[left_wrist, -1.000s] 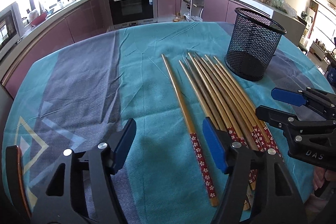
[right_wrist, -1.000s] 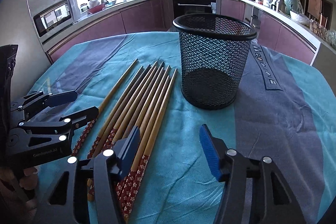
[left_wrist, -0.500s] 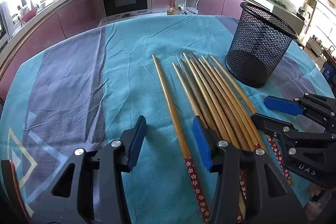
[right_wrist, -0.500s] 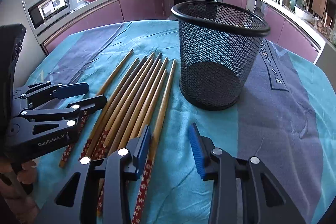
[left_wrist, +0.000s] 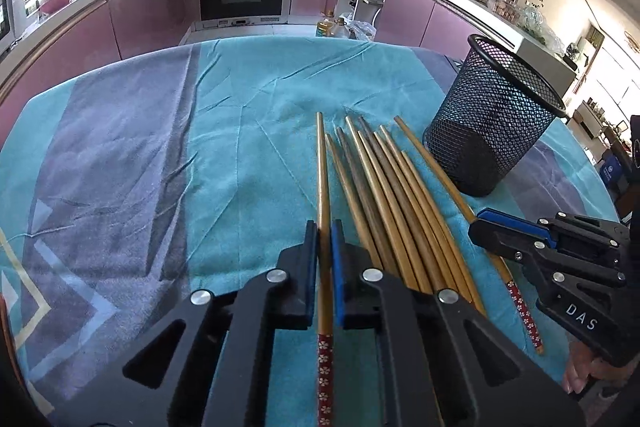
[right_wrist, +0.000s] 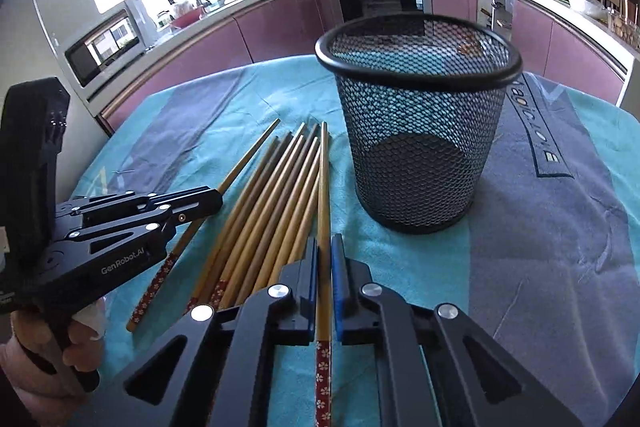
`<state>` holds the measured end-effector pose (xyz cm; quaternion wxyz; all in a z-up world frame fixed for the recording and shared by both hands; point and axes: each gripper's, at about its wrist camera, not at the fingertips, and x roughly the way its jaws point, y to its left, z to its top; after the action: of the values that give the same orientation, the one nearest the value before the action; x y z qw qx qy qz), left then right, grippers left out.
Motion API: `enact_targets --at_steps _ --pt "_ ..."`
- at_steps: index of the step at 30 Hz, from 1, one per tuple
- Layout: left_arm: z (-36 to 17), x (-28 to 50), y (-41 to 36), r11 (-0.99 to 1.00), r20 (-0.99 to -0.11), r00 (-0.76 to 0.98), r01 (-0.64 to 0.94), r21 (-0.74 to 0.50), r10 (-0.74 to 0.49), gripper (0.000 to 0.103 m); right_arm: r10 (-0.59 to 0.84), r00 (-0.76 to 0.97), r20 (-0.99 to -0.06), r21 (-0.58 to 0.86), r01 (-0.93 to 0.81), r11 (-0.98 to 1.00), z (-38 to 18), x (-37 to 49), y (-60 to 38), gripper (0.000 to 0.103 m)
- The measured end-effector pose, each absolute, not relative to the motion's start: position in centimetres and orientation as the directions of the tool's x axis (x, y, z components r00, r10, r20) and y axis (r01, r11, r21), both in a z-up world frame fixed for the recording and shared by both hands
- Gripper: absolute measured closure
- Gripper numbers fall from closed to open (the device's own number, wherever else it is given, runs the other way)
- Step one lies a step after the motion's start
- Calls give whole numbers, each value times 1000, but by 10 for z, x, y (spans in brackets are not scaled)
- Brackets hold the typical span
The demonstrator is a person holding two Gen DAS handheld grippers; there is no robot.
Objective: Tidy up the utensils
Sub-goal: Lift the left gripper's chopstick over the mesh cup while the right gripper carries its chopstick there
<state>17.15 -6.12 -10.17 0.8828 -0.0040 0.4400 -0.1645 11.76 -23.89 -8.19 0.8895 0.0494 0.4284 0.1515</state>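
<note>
The chopsticks (left_wrist: 384,195) lie side by side on the teal tablecloth (left_wrist: 248,131), their patterned ends partly hidden under the grippers. The left gripper (left_wrist: 325,239) is clamped on the leftmost chopstick (left_wrist: 323,179); the right gripper (right_wrist: 325,255) pinches the rightmost chopstick (right_wrist: 323,195). The mesh basket (right_wrist: 420,147) stands at two o'clock.

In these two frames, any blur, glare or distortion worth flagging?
Left wrist: sharp; fisheye bends the counter, corners vignetted, window blown out; left gripper shut on a chopstick. Right wrist: basket rim smeared, window overexposed; right gripper shut on a chopstick, readable.
</note>
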Motion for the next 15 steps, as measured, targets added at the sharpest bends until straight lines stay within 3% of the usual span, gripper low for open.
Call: enact_targets --at_steps 15 --pt "-5 139 -35 855 -592 621 429 -293 -514 95 437 734 -519 285 -334 899 0 83 -269 97"
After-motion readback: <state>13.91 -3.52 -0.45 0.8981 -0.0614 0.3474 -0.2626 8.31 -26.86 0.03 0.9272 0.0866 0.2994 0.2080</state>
